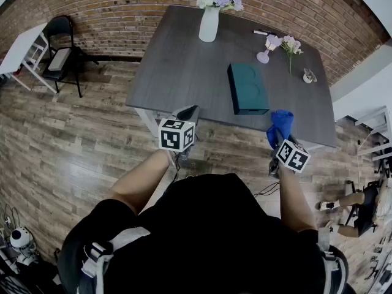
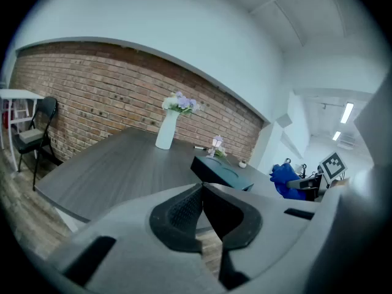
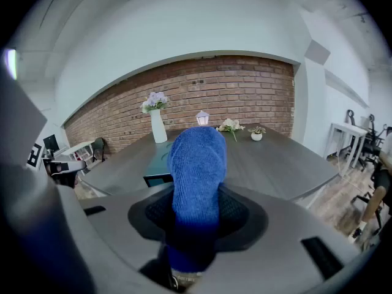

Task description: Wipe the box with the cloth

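A dark teal box (image 1: 247, 88) lies flat on the grey table (image 1: 177, 66), near its front edge; the left gripper view shows the box (image 2: 222, 171) too, and the right gripper view shows its end (image 3: 157, 179). My right gripper (image 1: 280, 131) hangs just off the table's front edge, right of the box, shut on a blue cloth (image 1: 282, 124) that stands up between the jaws (image 3: 196, 164). My left gripper (image 1: 188, 113) is shut and holds nothing, at the table's front edge left of the box; its jaws meet (image 2: 202, 208).
A white vase of flowers (image 1: 209, 21), a small pink lamp (image 1: 266, 49), a flower sprig (image 1: 290, 46), a small pot (image 1: 309, 76) and a pen (image 1: 262, 32) stand at the table's back. A black chair (image 1: 61, 54) and white table (image 1: 21, 48) stand at left. Wooden floor surrounds.
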The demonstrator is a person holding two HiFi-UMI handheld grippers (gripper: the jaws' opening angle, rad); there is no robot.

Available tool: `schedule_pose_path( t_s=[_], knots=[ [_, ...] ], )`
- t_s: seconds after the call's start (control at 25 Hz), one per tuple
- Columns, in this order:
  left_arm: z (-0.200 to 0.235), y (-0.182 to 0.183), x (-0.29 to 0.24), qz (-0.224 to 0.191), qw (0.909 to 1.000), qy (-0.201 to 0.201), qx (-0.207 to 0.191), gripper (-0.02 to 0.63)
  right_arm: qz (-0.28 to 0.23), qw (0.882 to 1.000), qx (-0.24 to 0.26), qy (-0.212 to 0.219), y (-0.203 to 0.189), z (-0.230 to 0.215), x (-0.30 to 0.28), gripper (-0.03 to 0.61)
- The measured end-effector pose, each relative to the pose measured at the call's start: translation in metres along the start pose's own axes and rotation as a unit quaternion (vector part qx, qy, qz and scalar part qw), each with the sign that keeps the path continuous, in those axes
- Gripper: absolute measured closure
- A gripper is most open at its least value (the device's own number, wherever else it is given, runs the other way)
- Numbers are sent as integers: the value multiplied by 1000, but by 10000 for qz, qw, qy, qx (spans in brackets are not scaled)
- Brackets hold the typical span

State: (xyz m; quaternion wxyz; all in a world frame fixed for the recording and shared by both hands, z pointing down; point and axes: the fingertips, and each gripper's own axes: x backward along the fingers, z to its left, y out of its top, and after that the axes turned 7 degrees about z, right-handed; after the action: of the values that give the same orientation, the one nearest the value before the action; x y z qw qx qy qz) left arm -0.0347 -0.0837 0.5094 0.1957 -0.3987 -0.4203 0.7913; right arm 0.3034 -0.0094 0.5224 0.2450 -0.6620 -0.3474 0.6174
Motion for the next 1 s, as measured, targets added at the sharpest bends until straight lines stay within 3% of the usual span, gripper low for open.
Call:
schedule_pose_path(
  t_s=[0.48, 0.76, 1.0],
  knots=[
    [7, -5, 2, 63, 9999, 40, -130, 604, 13, 9999, 60, -95, -1, 3, 2, 425],
    [11, -14, 2, 223, 9996, 132, -98, 604, -286, 9993, -51, 236, 11, 13, 1, 426],
    [19, -20, 8, 298, 9993, 196, -70, 604, -270, 9969, 550, 500, 33, 54, -12, 425]
  ],
)
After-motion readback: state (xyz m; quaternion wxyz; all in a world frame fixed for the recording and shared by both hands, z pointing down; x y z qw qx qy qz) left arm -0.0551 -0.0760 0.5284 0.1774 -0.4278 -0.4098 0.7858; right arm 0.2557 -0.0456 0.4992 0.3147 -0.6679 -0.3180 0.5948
